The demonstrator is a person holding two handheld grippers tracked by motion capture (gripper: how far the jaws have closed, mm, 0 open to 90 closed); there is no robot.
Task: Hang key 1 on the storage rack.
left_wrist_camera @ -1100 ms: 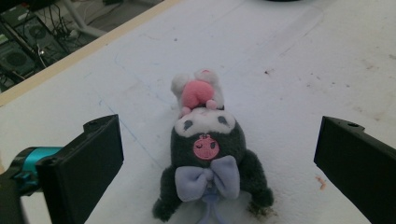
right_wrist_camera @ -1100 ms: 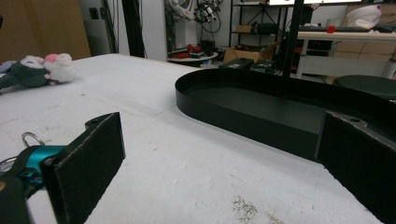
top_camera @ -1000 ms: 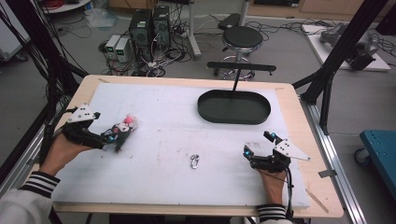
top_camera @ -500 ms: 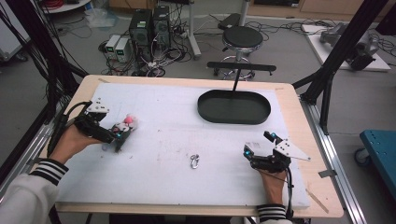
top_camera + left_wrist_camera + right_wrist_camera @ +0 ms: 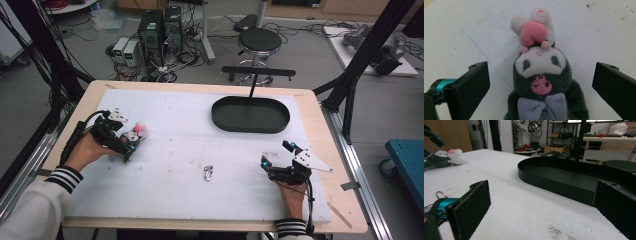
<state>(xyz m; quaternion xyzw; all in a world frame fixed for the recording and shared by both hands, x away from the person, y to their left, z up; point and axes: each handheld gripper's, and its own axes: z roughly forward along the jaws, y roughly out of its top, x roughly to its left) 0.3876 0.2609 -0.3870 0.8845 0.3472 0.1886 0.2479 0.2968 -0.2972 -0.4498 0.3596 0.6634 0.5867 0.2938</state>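
The left gripper point(image 5: 540, 87) stands with its jaws spread wide and nothing yet between their pads, the plush toy point(image 5: 541, 75) lying on the white table point(image 5: 461, 27) in the gap, its dark body midway between the two jaws and its white-and-pink head pointing away from them. Neither jaw touches the fabric; there is clear space on both sides. The toy looks light and soft, likely to squash rather than resist, so a closing grip should sink into the stuffing and hold without slipping, and there is little about it to damage. The best place to take it seems to be the dark torso just above the pale bow point(image 5: 542, 106), where it is fullest; the small pink pom-pom parts on the head would give a loose hold. The right gripper point(image 5: 541, 205) is likewise wide open and empty, with the black oval tray point(image 5: 554, 176) beyond its jaws.
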